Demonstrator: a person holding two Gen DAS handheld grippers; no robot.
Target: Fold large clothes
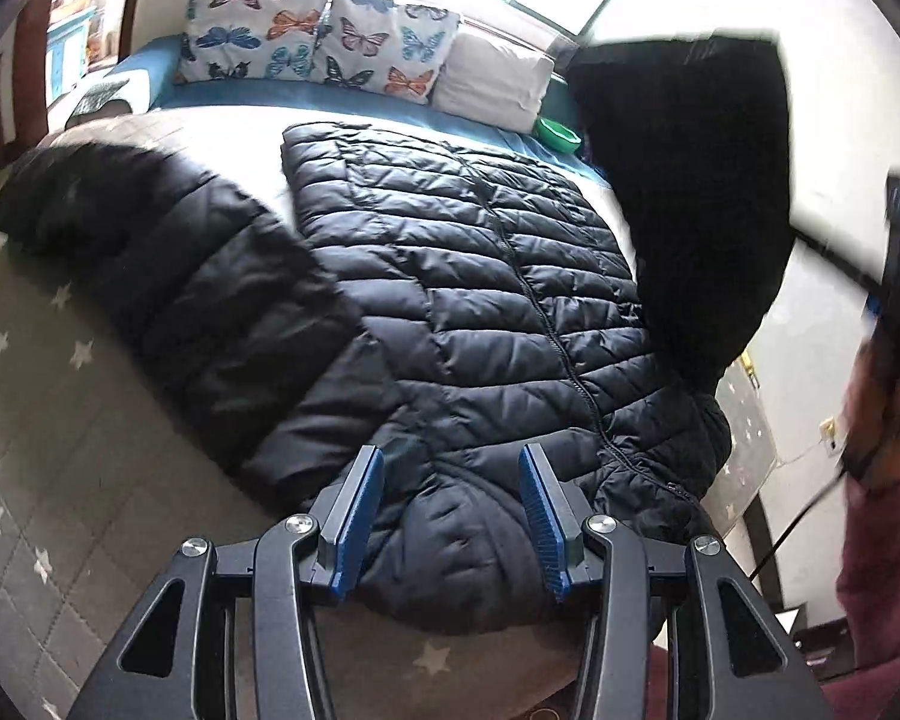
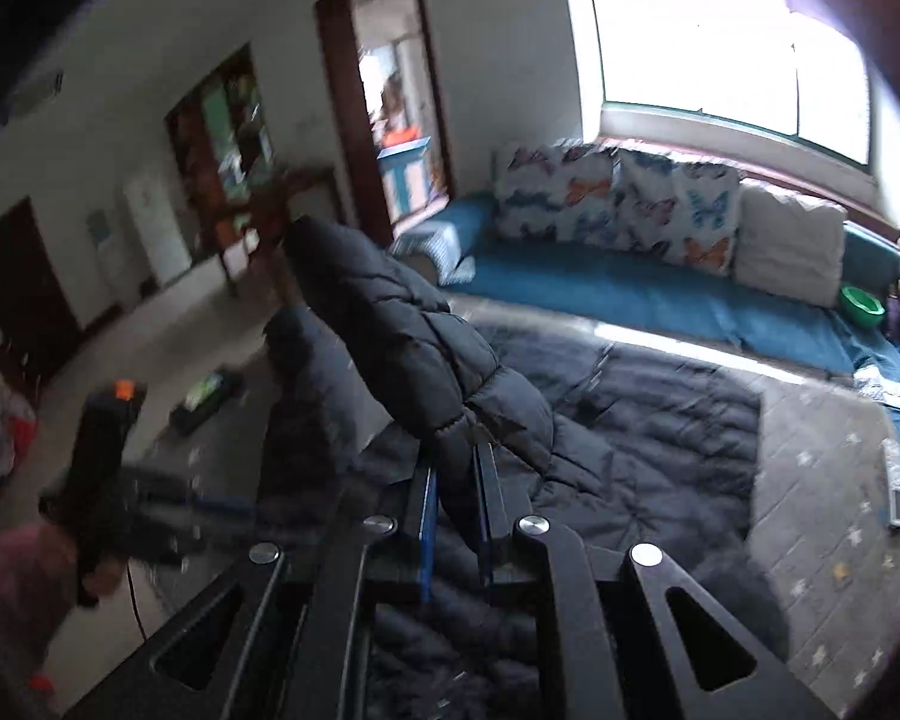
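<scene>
1. Plainly, folding is barely begun: the black quilted puffer jacket (image 1: 468,276) lies spread front-up on the bed (image 1: 30,480), zipped down the middle, body flat.
2. The right tool (image 2: 455,468) is clamped on the jacket's right sleeve (image 2: 402,324), holding it raised above the body; a guess is that it goes across the chest next.
3. The left tool (image 1: 450,480) hovers with its blue pads apart over the collar end, gripping nothing.
4. The left sleeve (image 1: 168,252) lies out sideways, unfolded; the body fold also remains.
5. The shell looks slick and puffy, stitched in horizontal channels; the star-printed grey bedcover (image 1: 48,540) beneath looks matte.
</scene>
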